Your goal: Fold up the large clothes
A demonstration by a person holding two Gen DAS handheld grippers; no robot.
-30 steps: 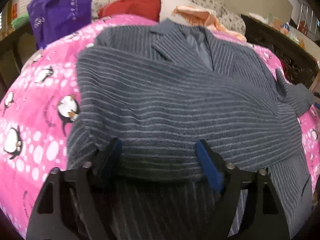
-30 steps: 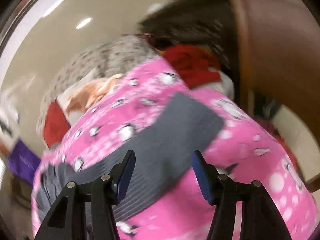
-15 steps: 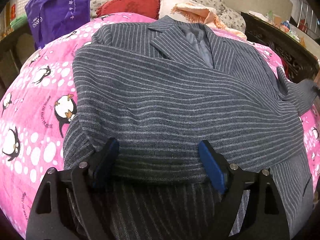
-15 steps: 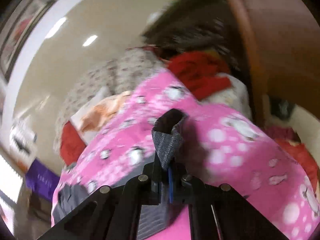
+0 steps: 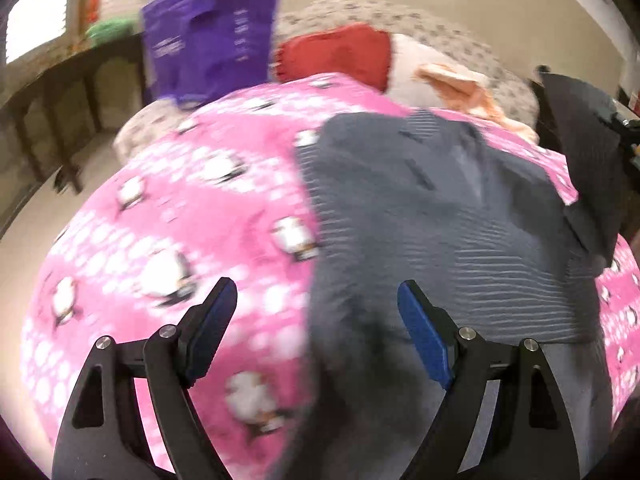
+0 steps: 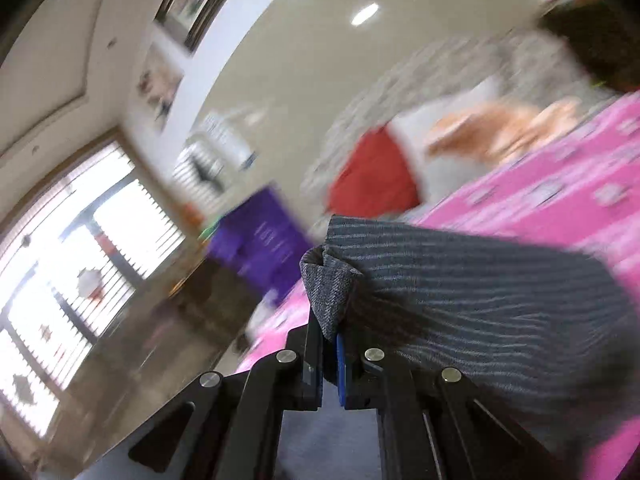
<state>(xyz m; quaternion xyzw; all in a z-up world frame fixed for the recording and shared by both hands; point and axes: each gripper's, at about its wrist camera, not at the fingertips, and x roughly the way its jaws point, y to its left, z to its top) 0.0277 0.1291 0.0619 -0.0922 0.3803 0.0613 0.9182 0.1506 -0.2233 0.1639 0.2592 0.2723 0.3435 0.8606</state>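
Observation:
A grey pinstriped jacket [image 5: 440, 220] lies on a pink penguin-print blanket [image 5: 180, 240], one sleeve folded across its front. My left gripper [image 5: 316, 312] is open and empty, above the jacket's left edge. My right gripper [image 6: 329, 336] is shut on the cuff of the jacket's other sleeve [image 6: 480, 292] and holds it lifted above the blanket [image 6: 560, 200]. That raised sleeve [image 5: 580, 140] shows at the right of the left wrist view.
A purple bag [image 5: 208, 36] stands on a dark side table [image 5: 80, 80] at the back left. Red [image 5: 336, 56], white and orange cushions [image 5: 460, 84] lie at the head of the bed. Windows [image 6: 80, 248] are on the left of the right wrist view.
My right gripper closed on the sleeve cuff and has lifted and swung it toward the jacket. My left gripper has pulled back and to the left, off the folded sleeve, staying open.

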